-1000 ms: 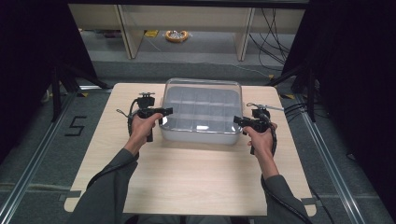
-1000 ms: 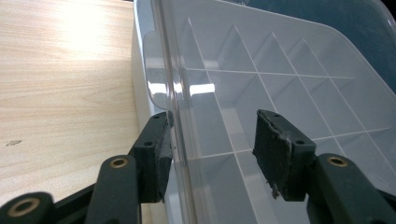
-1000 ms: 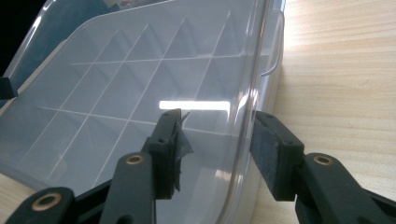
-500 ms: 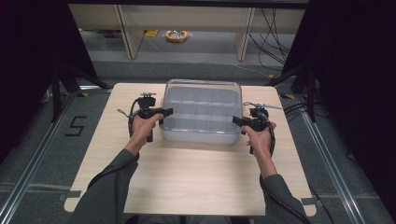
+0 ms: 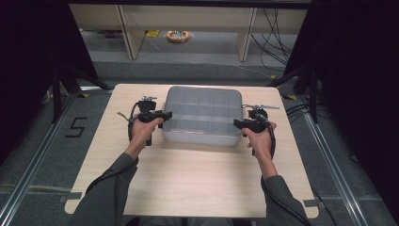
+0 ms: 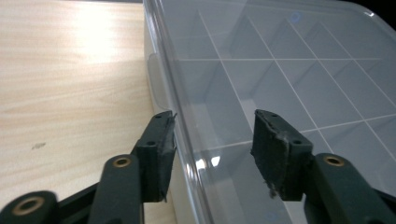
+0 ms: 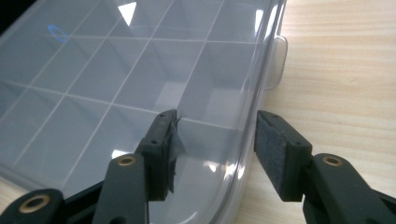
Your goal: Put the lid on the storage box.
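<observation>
1. At the near edge of the pale wood-grain table (image 5: 188,188), two grey sleeves reach forward, each hand wrapped round a black gripper.
2. The left gripper (image 5: 165,114) sits at the left end of a clear plastic organiser box (image 5: 202,113), and the right gripper (image 5: 237,123) at its right end; both are matte black with cables trailing back along the forearms.
3. The box lies flat in the middle of the table, a rounded rectangle with a translucent lid, its inside split by thin walls into a grid of square compartments.
4. From the left gripper (image 6: 212,140) view, the jaws stand well apart, straddling the lid's rim, one dull rubbery pad outside the wall and one over the lid; nothing is clamped.
5. The right gripper (image 7: 215,140) view mirrors this: jaws wide, astride the rim, near a small side latch tab (image 7: 275,63).
6. Beyond the table, the high view takes in grey floor, shelving legs and a yellow roll (image 5: 178,36).
</observation>
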Demonstrator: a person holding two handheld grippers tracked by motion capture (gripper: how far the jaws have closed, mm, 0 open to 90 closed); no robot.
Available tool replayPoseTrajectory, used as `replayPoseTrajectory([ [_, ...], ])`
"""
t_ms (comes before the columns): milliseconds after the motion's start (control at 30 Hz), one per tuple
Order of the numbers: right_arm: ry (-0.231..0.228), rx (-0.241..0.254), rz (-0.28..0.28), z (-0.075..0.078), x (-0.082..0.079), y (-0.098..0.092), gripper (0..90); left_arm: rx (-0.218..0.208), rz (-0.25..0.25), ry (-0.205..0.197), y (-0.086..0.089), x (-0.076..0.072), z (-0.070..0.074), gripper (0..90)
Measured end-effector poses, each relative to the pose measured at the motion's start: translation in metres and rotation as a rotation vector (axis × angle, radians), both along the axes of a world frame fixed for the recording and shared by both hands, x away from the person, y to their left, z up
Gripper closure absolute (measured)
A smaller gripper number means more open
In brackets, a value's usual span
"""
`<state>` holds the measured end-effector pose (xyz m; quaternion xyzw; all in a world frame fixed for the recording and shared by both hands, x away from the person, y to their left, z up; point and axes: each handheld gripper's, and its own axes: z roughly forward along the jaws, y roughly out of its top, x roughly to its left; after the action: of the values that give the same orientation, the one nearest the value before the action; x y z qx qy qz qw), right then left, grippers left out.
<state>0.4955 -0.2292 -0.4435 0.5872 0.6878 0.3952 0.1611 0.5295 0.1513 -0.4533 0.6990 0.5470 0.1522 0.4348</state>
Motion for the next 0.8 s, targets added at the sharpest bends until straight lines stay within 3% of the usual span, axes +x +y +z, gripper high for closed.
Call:
replayPoseTrajectory([
  [33, 0.007, 0.027, -0.003, 0.000, 0.000, 0.000, 50.7, -0.003, 0.000, -0.001, 0.000, 0.000, 0.000, 48.1],
  [67, -0.019, 0.016, 0.010, -0.002, 0.000, -0.001, 50.4, -0.007, -0.003, 0.005, 0.001, 0.000, 0.000, 48.1],
  [133, 0.008, 0.030, 0.011, 0.000, -0.001, -0.002, 50.2, -0.014, -0.002, 0.015, 0.002, 0.001, 0.000, 48.6],
  [167, -0.018, 0.018, 0.021, -0.002, 0.000, -0.005, 50.4, -0.020, 0.003, 0.013, 0.002, 0.001, 0.000, 48.8],
  [200, -0.006, 0.051, 0.013, 0.000, 0.000, -0.004, 50.4, -0.022, 0.006, 0.014, 0.002, 0.001, 0.000, 49.1],
  [333, 0.000, 0.061, 0.008, 0.001, 0.000, -0.004, 49.9, -0.024, 0.003, 0.017, 0.003, 0.001, 0.000, 50.1],
  [400, 0.009, 0.053, 0.008, 0.000, 0.001, -0.005, 50.0, -0.026, 0.001, 0.019, 0.004, 0.001, 0.000, 50.8],
  [433, -0.012, 0.048, 0.013, -0.001, 0.002, -0.005, 50.0, -0.034, 0.002, 0.025, 0.005, 0.001, 0.000, 51.3],
  [500, 0.012, 0.069, 0.013, -0.001, 0.001, -0.005, 50.1, -0.039, 0.005, 0.029, 0.006, 0.001, 0.000, 51.6],
  [633, 0.013, 0.060, 0.012, -0.002, 0.000, -0.005, 51.4, -0.102, 0.010, 0.042, 0.011, -0.002, -0.002, 54.7],
  [733, 0.003, 0.053, 0.002, -0.002, 0.001, -0.006, 54.4, -0.114, 0.007, 0.053, 0.013, -0.003, -0.002, 56.8],
  [800, -0.017, 0.038, 0.010, -0.003, 0.001, -0.008, 57.8, -0.098, -0.004, 0.058, 0.015, -0.003, -0.001, 57.9],
])
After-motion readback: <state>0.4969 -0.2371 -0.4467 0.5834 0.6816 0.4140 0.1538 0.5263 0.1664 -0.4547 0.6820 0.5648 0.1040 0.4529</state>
